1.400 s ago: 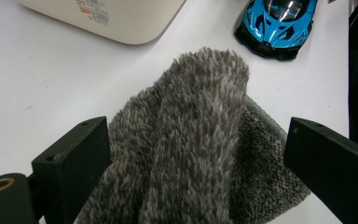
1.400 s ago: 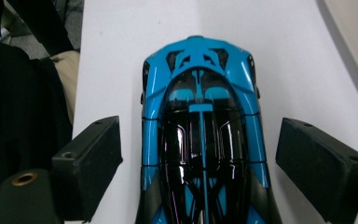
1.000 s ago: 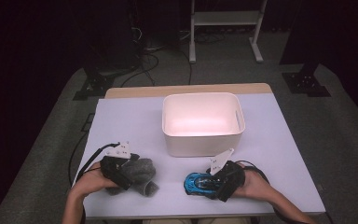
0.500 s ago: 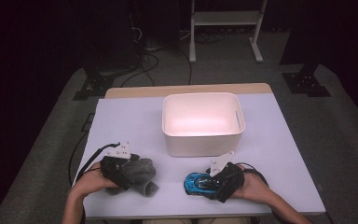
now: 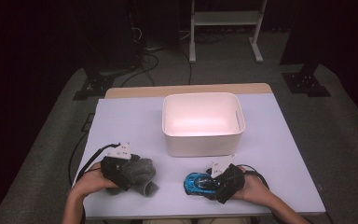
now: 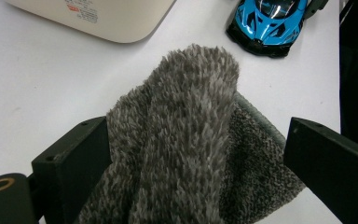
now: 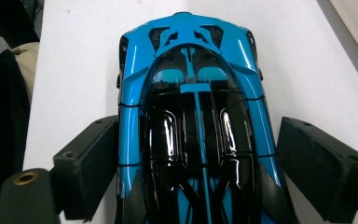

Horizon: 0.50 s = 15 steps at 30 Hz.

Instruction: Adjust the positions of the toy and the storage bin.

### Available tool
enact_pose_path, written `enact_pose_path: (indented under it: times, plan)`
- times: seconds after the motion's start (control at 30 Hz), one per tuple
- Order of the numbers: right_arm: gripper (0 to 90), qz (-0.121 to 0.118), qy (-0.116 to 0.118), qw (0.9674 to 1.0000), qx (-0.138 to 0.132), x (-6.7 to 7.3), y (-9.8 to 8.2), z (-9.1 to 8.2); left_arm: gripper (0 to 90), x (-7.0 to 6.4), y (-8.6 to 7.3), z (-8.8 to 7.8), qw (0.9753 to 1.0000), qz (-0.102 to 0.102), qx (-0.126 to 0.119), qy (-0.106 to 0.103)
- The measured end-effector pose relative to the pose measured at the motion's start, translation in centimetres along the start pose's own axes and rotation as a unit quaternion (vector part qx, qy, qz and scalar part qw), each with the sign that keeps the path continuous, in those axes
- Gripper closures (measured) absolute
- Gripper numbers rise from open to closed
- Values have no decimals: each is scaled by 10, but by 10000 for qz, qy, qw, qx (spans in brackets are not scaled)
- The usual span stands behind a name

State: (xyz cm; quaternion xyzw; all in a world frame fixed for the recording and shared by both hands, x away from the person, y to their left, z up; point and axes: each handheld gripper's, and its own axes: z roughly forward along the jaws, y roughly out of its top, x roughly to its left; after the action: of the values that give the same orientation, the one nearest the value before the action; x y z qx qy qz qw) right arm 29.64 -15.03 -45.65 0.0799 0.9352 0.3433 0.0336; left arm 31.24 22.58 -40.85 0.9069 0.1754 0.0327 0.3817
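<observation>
Grey fuzzy sock point(image 6: 186, 140), blue-and-black toy car point(image 7: 196, 126), white bin point(image 5: 203, 122).

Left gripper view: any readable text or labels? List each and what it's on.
Label on the bin: red and black print, too blurred to read.
Toy car: no text visible.
Grey sock between the left gripper's fingers: no text.
Nothing legible.

On the table point(image 5: 121, 116), the tub point(image 5: 203, 122) sits toward the far middle. Before it lie a sock point(image 5: 139, 173) on the left and a toy car point(image 5: 197, 183) on the right (well apart, both near the front edge).
</observation>
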Motion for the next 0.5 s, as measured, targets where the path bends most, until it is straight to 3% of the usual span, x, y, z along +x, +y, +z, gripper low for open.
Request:
enact_pose_path:
  times: [0.2,0.27,0.5]
  plan:
    - [189,7,2,10000,74,0,2,-1,63,0,0,1,10000,2,6,-16]
    - [246,-38,71,9999,82,1,3,-2,63,0,0,0,10000,-1,3,-14]
    - [248,-59,75,9999,118,1,4,-3,63,0,-1,0,10000,9,9,-22]
